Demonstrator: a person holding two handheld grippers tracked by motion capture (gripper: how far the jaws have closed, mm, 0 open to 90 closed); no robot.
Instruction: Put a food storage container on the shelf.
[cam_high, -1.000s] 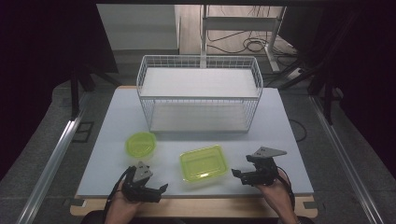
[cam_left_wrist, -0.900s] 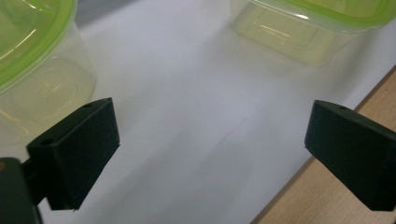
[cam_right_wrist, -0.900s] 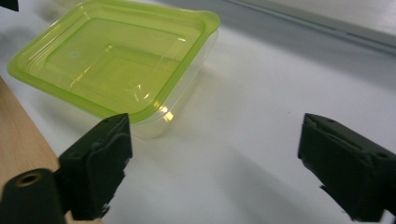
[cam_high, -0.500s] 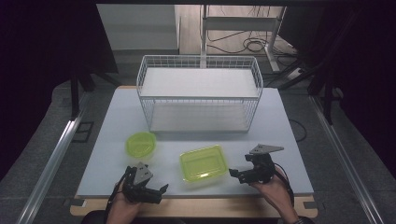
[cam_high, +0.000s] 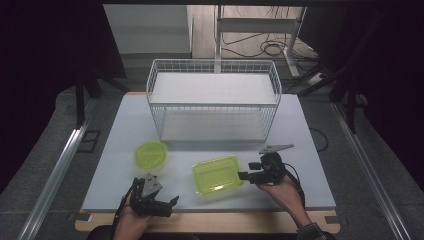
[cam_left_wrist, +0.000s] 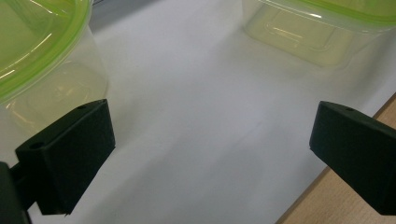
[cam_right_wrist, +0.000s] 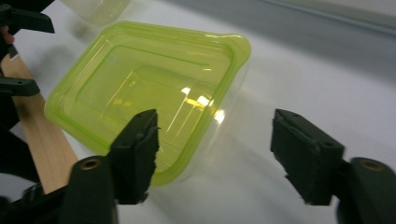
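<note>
While both hands rest at the near edge of the surface (cam_high: 125, 130), the right tool (cam_high: 243, 175) is just beside the right side of the rectangular green-lidded container (cam_high: 217, 174), which lies flat on the near middle of the surface. Its 2 jaws are apart and hold nothing. From the right gripper view, the same container (cam_right_wrist: 144, 98) sits in front of the left jaw, with its near corner close to that jaw, but I cannot tell if they touch.

At the front left corner, the left tool (cam_high: 172, 200) is also with jaws wide apart and empty. It points toward the rectangular container, with a gap between them. Through the left gripper view, the round green-lidded container (cam_left_wrist: 44, 51) is near the left jaw, and the rectangular one (cam_left_wrist: 322, 25) is farther away at the upper right.

On the high view, the round container (cam_high: 150, 154) stands left of the rectangular one, apart from it. Behind both, the white wire basket (cam_high: 214, 102) stands on the far half of the surface.
</note>
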